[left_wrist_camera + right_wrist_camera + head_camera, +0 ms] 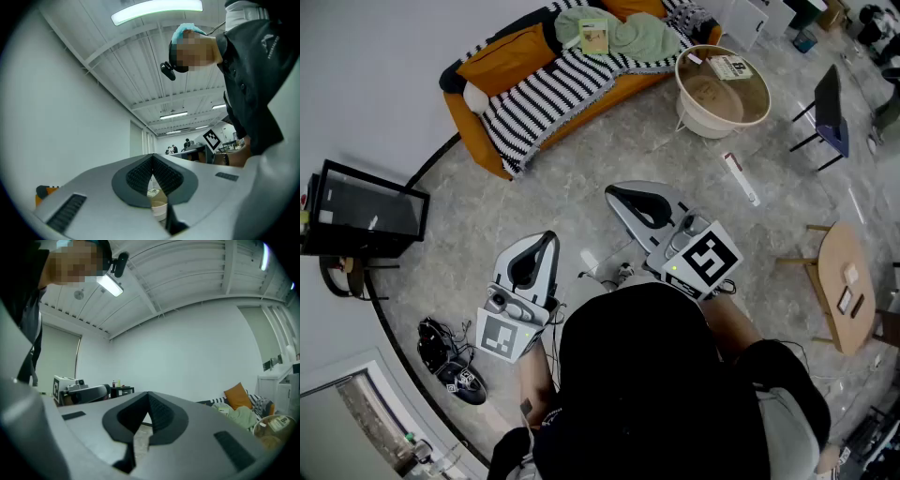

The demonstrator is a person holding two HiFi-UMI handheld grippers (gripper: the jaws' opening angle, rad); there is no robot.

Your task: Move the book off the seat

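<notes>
An orange sofa [534, 56] with a striped blanket stands at the far wall. A small greenish book [593, 36] lies on its seat beside green cloth [642, 36]. A second printed book [731, 67] rests on the rim of a round cream chair [712, 117]. My left gripper [547, 240] and right gripper [617, 194] are held close to the body above the floor, far from both seats. Both are shut with nothing between the jaws. The right gripper view shows the shut gripper [148, 398] and the sofa's orange cushion [236, 396] at the right.
A dark screen on a stand [370, 211] is at the left wall, with shoes [450, 366] on the floor below it. A white box [742, 178] lies on the floor. A blue chair [830, 108] and a small wooden table [848, 281] stand to the right.
</notes>
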